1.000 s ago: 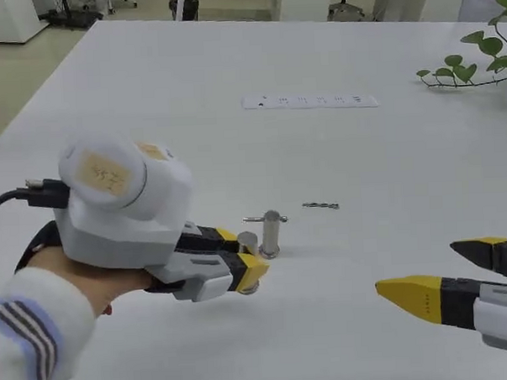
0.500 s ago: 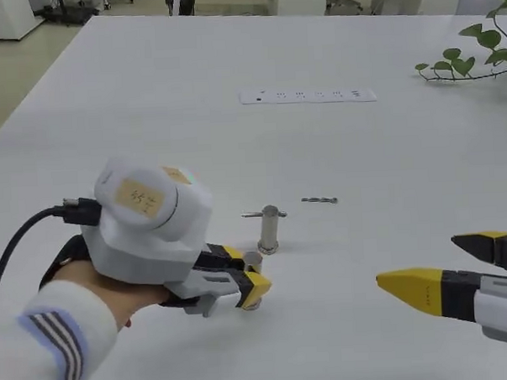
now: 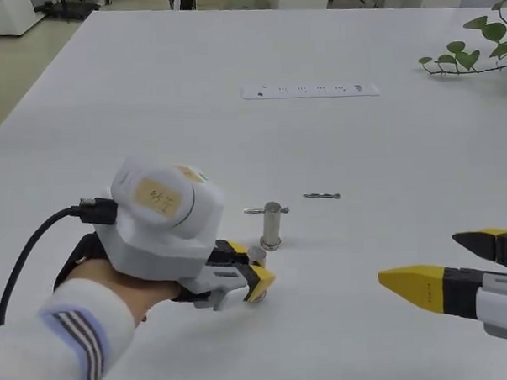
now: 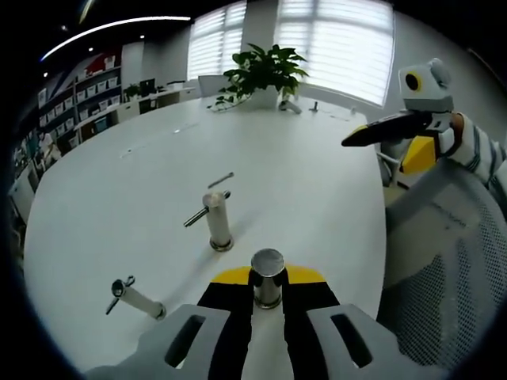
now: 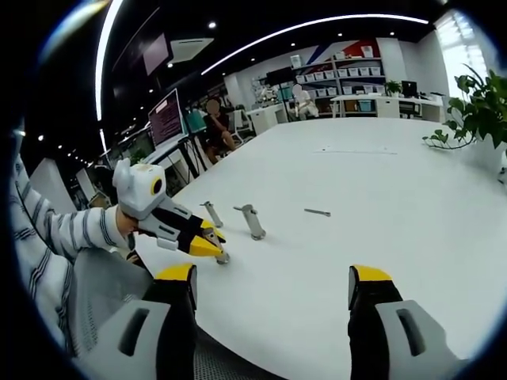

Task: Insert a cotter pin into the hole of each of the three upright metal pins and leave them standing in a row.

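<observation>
Left gripper [image 4: 268,279] clenched on a short grey metal pin [image 4: 268,263] with a flat round head. The pin stands upright, pinched between the two yellow jaw tips, and its head rises above them. Cannot tell whether its base touches the white table [image 3: 148,94]. In the head view this gripper sits low over the table near the front edge, held by a hand in a striped sleeve [image 3: 71,349]. Just beyond the jaw tips, near but apart from the held pin, a second metal pin [image 3: 272,225] stands upright on the table. A thin cotter pin [image 3: 254,212] runs through it near the top and sticks out to one side. In the left gripper view a third metal pin [image 4: 136,298] lies on its side, off to the left of the jaws, with a small wire loop at one end. A loose cotter pin [image 3: 321,195] lies flat on the table past the standing pin, well apart from both grippers. Right gripper [image 3: 426,260] released, jaws spread wide with bare table between them. It hovers off to the right, well apart from the pins. Far side of the table: a flat white power strip [image 3: 310,91] and a green leafy plant [image 3: 475,50] at the right edge.
</observation>
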`<act>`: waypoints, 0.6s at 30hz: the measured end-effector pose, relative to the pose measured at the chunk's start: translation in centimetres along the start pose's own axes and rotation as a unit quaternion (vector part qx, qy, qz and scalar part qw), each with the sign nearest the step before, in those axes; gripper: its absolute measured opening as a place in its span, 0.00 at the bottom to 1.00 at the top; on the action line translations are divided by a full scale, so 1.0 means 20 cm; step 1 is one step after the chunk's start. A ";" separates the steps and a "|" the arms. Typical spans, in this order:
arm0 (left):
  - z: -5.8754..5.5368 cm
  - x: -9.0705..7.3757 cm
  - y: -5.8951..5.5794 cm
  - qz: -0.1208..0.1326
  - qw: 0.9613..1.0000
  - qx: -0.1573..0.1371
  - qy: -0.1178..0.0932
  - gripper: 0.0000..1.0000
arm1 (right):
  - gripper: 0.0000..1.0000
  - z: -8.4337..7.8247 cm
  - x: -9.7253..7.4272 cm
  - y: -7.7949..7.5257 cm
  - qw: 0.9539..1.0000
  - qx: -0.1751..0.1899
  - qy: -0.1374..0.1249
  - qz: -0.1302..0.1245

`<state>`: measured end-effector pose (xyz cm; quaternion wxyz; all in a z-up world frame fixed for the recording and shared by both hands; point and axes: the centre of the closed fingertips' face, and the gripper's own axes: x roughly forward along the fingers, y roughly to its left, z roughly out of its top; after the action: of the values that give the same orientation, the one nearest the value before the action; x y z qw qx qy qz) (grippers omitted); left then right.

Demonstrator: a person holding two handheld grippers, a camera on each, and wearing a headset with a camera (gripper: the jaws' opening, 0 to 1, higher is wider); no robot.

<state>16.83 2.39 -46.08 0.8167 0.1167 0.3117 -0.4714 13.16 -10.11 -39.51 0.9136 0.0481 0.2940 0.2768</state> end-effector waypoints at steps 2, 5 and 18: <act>0.00 0.00 0.00 0.001 1.000 0.002 0.001 0.10 | 0.76 0.00 0.00 0.00 1.000 -0.001 -0.001 0.000; -0.02 0.01 0.00 0.001 1.000 0.009 0.001 0.10 | 0.76 0.01 0.00 0.00 1.000 0.004 -0.005 0.003; -0.02 0.01 0.01 0.006 1.000 0.022 -0.003 0.10 | 0.76 -0.01 0.01 0.00 1.000 0.002 0.002 0.003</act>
<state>16.85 2.57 -46.51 0.8176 0.1344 0.2982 -0.4738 13.25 -10.03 -39.72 0.9120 0.0499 0.2966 0.2787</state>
